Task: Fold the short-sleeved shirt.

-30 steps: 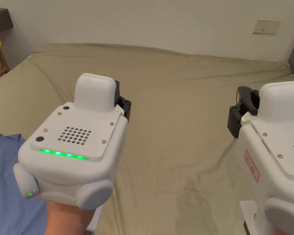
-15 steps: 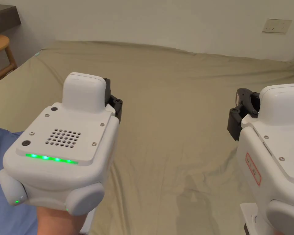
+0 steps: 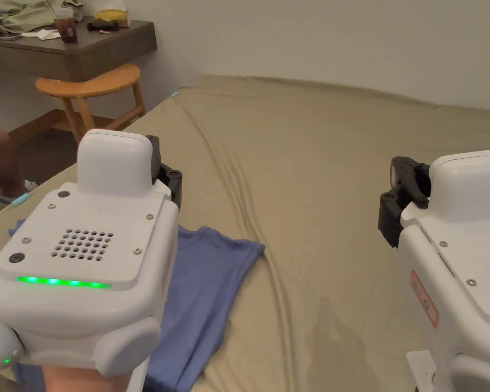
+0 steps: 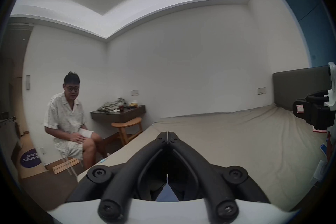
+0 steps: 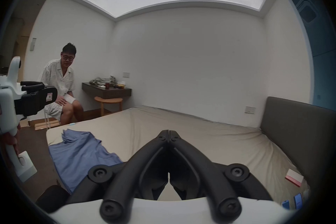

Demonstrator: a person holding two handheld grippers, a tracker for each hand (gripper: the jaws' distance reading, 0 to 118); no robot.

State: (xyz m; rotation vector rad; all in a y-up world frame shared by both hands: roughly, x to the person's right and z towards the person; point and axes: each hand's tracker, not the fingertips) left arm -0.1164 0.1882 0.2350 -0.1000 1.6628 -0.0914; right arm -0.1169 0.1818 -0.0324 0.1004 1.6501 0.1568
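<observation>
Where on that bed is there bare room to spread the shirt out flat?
The widest bare patch of the bed runs from the shirt toward the wall and headboard. It is crowded at the near left corner, where the shirt lies bunched, and by the headboard, where a small box sits.

Left gripper and right gripper, each held level and raised, side by side and well apart. In each gripper's own view the 2 jaws meet at the tips, nothing between them. A hand grips the left unit from below.
</observation>
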